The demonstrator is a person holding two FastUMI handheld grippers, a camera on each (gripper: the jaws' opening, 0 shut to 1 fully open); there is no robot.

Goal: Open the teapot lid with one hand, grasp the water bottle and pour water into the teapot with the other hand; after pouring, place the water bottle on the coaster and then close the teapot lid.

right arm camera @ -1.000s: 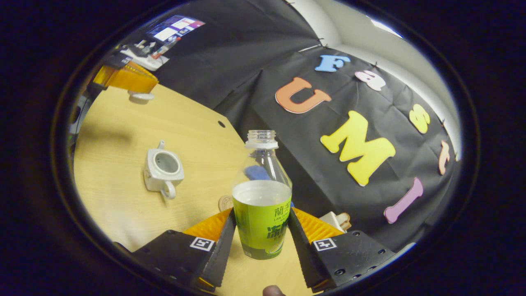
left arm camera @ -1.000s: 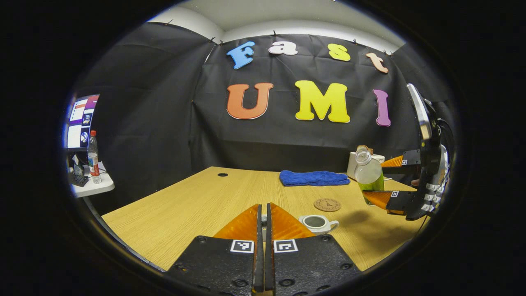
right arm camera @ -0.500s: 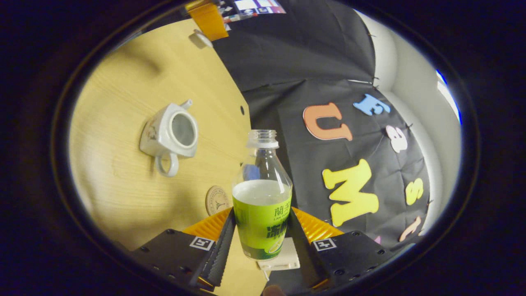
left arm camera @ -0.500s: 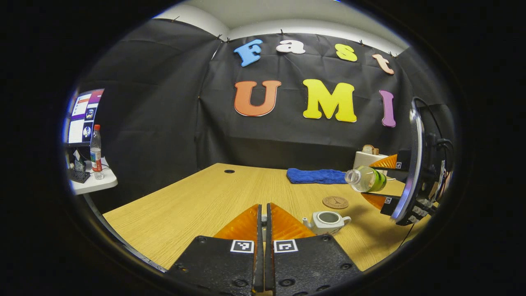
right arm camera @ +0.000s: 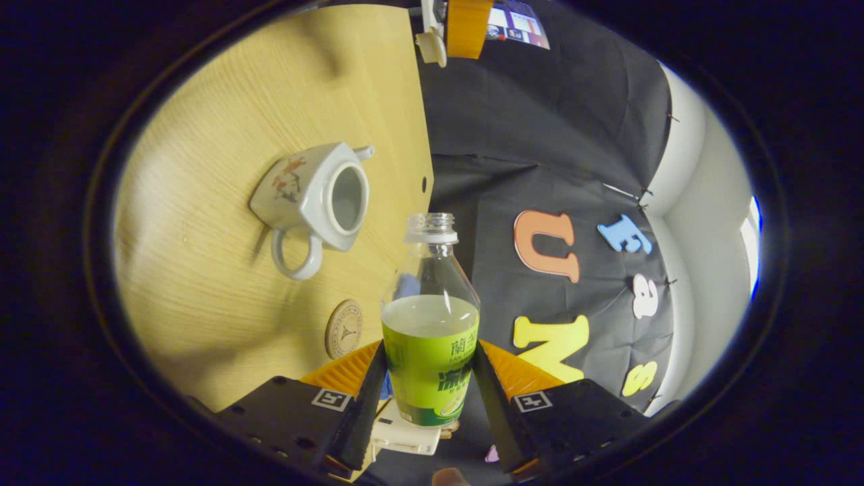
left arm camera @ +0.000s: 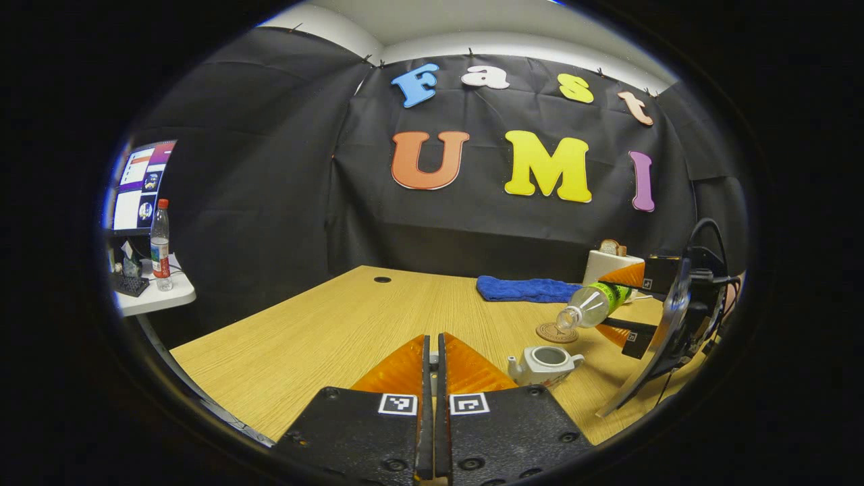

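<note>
Pour | right gripper [right arm camera: 428, 385] pinching bottle [right arm camera: 430, 337], tipped above teapot [right arm camera: 317, 196] | left gripper [left arm camera: 432, 358] pressed together, lid hidden | advise: centre neck over opening, tilt slowly.

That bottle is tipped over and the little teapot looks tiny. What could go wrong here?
The water bottle, tilted in the right gripper, has its mouth off to the side of the open teapot, so water might land on the table. The opening is small, so a fast pour could splash.

left gripper view level across table [left arm camera: 324, 331], right gripper view rolled, both sharing teapot [left arm camera: 545, 361]
</note>
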